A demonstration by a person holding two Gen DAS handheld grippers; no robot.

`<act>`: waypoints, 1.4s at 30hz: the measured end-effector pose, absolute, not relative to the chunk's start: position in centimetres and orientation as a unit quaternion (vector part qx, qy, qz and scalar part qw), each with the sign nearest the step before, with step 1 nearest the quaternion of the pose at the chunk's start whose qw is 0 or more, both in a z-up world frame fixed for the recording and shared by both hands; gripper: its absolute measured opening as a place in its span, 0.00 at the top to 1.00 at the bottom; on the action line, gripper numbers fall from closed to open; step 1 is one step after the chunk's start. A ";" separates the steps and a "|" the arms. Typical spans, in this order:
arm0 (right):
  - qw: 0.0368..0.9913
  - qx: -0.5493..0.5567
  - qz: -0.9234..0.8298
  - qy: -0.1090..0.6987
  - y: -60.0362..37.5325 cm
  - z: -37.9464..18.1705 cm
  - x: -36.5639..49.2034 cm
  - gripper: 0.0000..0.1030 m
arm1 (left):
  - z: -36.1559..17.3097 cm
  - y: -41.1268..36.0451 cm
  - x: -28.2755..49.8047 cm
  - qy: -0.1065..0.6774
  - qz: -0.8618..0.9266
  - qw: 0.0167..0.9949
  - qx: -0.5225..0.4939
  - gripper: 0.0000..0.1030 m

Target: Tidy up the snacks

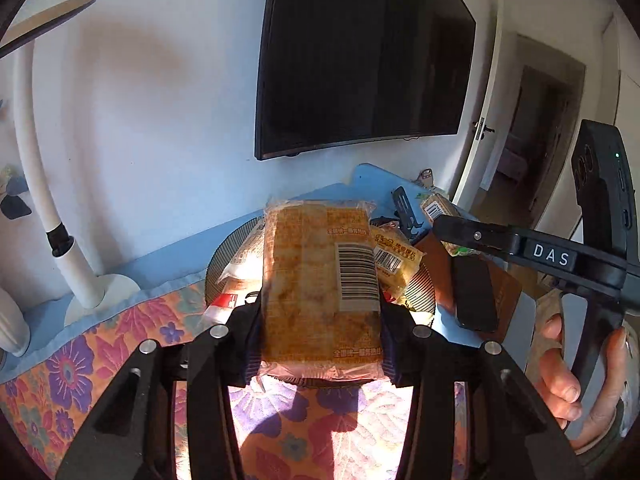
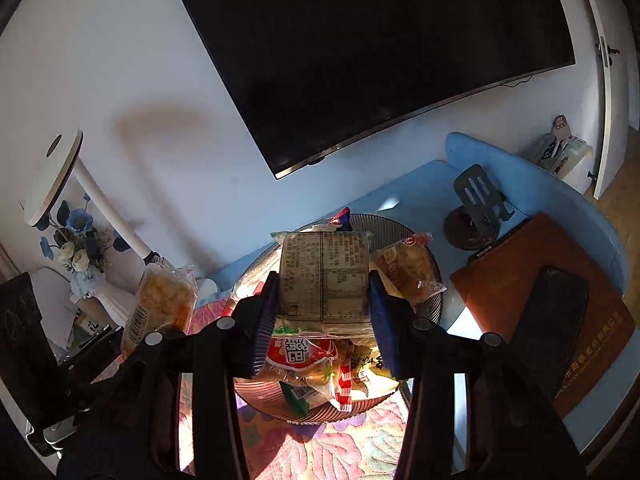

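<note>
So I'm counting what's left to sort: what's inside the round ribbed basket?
In the basket lie several wrapped snacks: a red-and-white packet, a bun pack, a green-edged packet. The packet held above hides the basket's middle, so no full count.

A pale blue tabletop carries a flowered orange-and-purple cloth, a dark ribbed round basket of wrapped snacks, a brown leather-look folder, a black metal stand and a white lamp base.
</note>
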State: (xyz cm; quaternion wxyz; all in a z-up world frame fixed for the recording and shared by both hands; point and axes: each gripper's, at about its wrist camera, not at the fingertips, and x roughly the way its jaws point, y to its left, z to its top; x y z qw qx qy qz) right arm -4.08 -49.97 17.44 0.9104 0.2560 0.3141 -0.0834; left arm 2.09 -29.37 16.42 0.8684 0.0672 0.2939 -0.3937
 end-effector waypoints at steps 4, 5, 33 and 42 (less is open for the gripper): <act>0.901 0.286 -0.081 0.315 -51.8 17.4 -0.9 0.56 | 16.1 -32.5 4.1 0.296 -0.401 0.864 0.067 0.57; 0.900 0.290 -0.078 0.317 -51.9 17.4 0.0 0.56 | 15.9 -33.1 4.7 0.298 -0.403 0.863 0.066 0.57; 0.910 0.207 0.041 0.358 -36.1 19.5 -5.4 0.43 | 17.9 -12.5 -2.1 0.284 -0.216 0.934 0.014 0.33; 0.911 0.119 0.096 0.383 -23.4 14.7 -6.2 0.29 | 13.0 -2.4 -5.7 0.314 -0.047 0.948 0.003 0.28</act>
